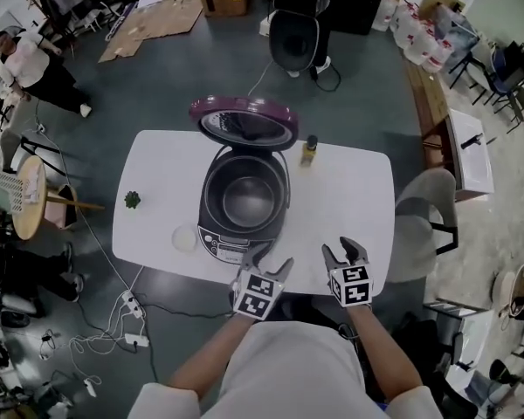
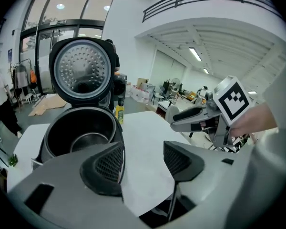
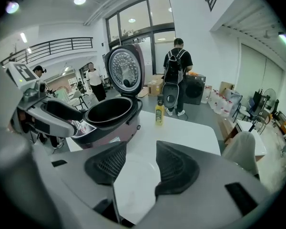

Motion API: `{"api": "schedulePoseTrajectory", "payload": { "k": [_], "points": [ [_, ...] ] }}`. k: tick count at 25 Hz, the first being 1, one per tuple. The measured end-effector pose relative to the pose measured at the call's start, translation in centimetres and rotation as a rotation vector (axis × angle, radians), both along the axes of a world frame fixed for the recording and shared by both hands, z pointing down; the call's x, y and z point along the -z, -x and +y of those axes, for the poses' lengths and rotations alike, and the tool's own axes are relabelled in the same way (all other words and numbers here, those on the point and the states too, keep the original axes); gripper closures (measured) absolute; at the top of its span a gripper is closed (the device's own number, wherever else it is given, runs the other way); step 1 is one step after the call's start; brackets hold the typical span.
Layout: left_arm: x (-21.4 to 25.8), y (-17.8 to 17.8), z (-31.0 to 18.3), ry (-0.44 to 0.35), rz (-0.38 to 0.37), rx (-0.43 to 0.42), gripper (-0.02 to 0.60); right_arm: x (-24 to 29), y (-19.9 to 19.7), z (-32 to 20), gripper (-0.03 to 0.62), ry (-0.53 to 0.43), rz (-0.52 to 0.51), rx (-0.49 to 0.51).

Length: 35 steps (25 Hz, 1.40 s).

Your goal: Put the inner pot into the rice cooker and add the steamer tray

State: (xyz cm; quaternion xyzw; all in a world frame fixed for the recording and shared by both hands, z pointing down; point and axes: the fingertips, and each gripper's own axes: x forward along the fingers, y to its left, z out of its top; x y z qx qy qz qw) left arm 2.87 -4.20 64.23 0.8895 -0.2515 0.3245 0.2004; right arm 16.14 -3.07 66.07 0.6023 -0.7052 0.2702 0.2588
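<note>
- White tabletop carries the cooker at its centre, with the maroon lid raised at 12 o'clock.
- What looks like the dark pot sits inside the cooker.
- My left claw and right claw hover at 6 o'clock, both released and empty.
- Bottle stands at the cooker's 1 o'clock.

Rice cooker open to approach from above, raised lid walling its far side, bottle near its far right, bare table to the right, small plant and white dish standing left.
</note>
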Motion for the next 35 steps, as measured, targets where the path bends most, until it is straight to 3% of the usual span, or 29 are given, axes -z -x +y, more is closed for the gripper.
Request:
{"api": "schedulePoseTrajectory", "payload": {
  "k": [10,16,27,35],
  "points": [
    [-5.1,-1.4,5.0,0.118,-0.035,0.039,0.307,-3.9,-0.7,2.7,0.384,0.070,-0.007,0.066],
    [-9.1,-0.9,6.3,0.198,-0.058,0.126,0.307,-6.7,-1.0,3.8,0.384,0.111,-0.012,0.089],
    [-18.7,2.4,7.2,0.273,-0.194,0.295,0.310,-13.5,-2.1,5.0,0.391,0.156,0.057,0.149],
    [-23.9,2.4,7.9,0.344,-0.218,0.338,0.316,-20.2,-3.6,5.9,0.391,0.295,0.048,0.126]
  ]
}}
